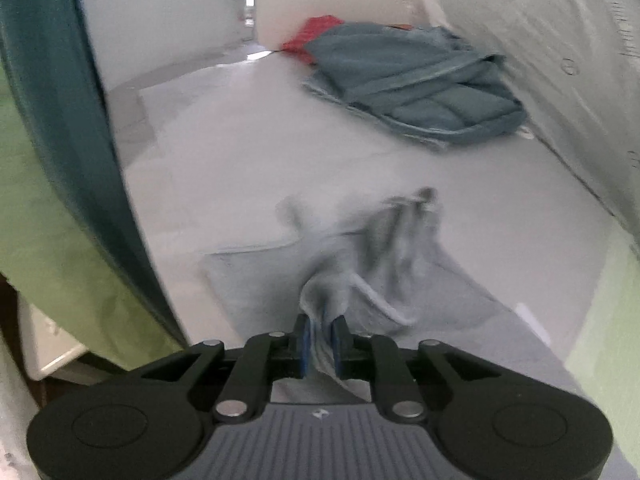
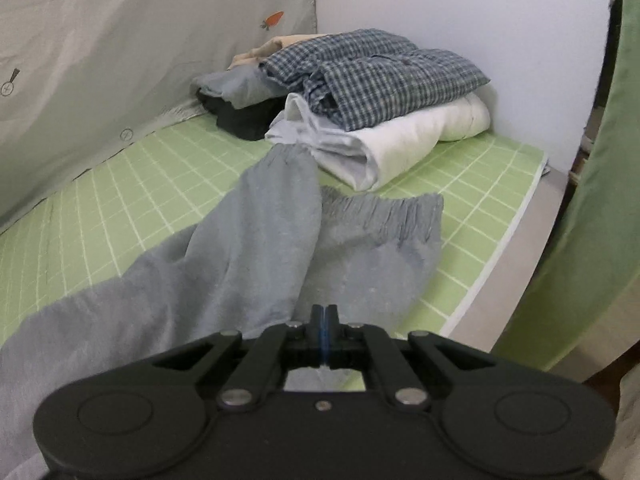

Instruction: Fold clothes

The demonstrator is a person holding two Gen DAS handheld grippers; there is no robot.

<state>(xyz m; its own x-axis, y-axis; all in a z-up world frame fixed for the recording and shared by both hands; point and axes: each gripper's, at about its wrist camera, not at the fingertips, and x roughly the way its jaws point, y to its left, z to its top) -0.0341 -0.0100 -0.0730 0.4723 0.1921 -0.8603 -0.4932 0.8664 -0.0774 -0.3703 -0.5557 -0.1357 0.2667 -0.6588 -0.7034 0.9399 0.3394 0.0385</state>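
Grey trousers [image 2: 256,240] pinched in left claw [image 1: 320,334], right claw [image 2: 325,316] closed.

Grey sweatpants [image 2: 240,248] are lying on a light-green mat [image 2: 120,184] gridded with white lines. At upper centre, a blue-and-white checked shirt [image 2: 384,68] is topping a white bundle [image 2: 416,136]. Upper left, orange carrots are dotting a grey curtain [image 2: 120,40].
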